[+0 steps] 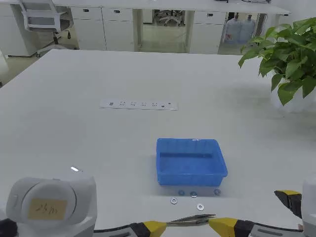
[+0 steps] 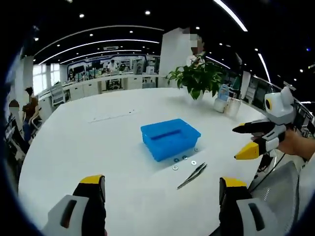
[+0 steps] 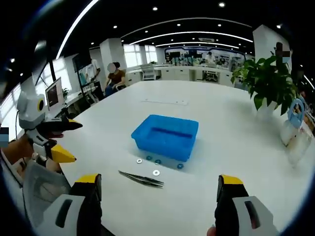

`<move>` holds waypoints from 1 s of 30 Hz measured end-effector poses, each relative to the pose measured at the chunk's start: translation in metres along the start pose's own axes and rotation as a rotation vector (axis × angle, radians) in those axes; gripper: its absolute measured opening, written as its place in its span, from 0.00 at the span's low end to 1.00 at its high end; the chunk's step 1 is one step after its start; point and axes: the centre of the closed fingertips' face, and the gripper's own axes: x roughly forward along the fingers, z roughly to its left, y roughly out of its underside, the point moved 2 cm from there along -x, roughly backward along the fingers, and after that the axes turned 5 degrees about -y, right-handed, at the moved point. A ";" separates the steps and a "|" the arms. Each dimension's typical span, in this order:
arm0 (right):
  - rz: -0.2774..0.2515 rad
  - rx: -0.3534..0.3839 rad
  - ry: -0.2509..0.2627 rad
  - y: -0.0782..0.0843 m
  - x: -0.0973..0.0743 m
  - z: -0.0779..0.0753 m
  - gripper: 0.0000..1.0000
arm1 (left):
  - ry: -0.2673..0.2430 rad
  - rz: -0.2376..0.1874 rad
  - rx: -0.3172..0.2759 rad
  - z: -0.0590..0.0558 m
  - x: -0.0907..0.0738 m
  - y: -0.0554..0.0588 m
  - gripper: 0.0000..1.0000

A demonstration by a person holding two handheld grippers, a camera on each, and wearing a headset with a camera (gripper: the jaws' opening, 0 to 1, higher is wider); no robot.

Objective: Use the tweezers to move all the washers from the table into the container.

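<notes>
A blue plastic container (image 1: 190,163) stands on the white table, its inside bare as far as I can see. Several small washers (image 1: 193,194) lie scattered on the table just in front of its near wall. Metal tweezers (image 1: 192,218) lie flat on the table a little nearer to me than the washers. My left gripper (image 2: 162,182) is open and holds nothing, with the tweezers (image 2: 192,176) and washers (image 2: 175,167) ahead of it. My right gripper (image 3: 157,179) is open too, the tweezers (image 3: 141,179) lying ahead of its left jaw. The two grippers flank the tweezers without touching them.
A potted plant (image 1: 289,54) stands at the table's far right. A flush strip of sockets (image 1: 138,104) sits in the tabletop beyond the container. An office chair (image 1: 42,19) and cabinets are behind the table. The table's near edge lies close under the grippers.
</notes>
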 end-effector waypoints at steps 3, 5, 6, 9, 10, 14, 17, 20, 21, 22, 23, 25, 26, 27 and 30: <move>-0.014 0.011 -0.004 -0.002 0.000 0.001 0.97 | -0.009 0.012 0.010 0.001 0.001 0.002 0.95; -0.015 0.006 0.001 -0.003 0.000 0.000 0.97 | 0.000 0.016 0.001 0.000 0.001 0.003 0.96; -0.012 0.003 0.002 -0.003 0.000 0.000 0.97 | 0.001 0.019 -0.005 0.000 0.002 0.004 0.96; -0.006 -0.003 0.002 -0.002 0.001 0.000 0.97 | -0.003 0.012 -0.007 0.000 0.001 0.003 0.96; -0.005 -0.005 0.002 -0.002 0.001 0.000 0.97 | -0.004 0.011 -0.006 0.001 0.001 0.002 0.96; -0.011 -0.006 0.006 -0.002 0.000 0.000 0.99 | -0.003 0.011 -0.002 0.001 0.001 0.002 0.96; -0.007 -0.006 0.006 -0.002 0.000 0.000 0.99 | -0.005 0.014 0.005 0.002 0.001 0.003 0.95; -0.005 -0.006 0.008 -0.001 0.000 -0.001 0.99 | -0.006 0.014 0.010 0.001 0.001 0.002 0.94; -0.004 -0.003 0.009 -0.001 0.000 -0.001 0.99 | -0.006 0.015 0.014 0.001 0.001 0.002 0.94; -0.006 -0.001 0.009 -0.001 0.000 -0.001 0.99 | -0.007 0.014 0.015 0.002 0.001 0.002 0.94; -0.006 0.001 0.008 -0.001 0.001 -0.001 0.99 | -0.008 0.015 0.017 0.002 0.001 0.002 0.94; -0.008 0.004 0.010 -0.001 0.001 -0.002 0.99 | -0.004 0.017 0.018 0.002 0.001 0.002 0.93; -0.008 0.005 0.011 -0.001 0.001 -0.002 0.99 | -0.003 0.019 0.018 0.002 0.001 0.003 0.93; -0.008 0.005 0.010 -0.001 0.002 -0.002 0.99 | -0.002 0.021 0.020 0.002 0.002 0.003 0.92; -0.002 0.006 0.006 -0.001 0.003 0.000 0.99 | -0.009 0.023 0.024 0.003 0.003 0.004 0.92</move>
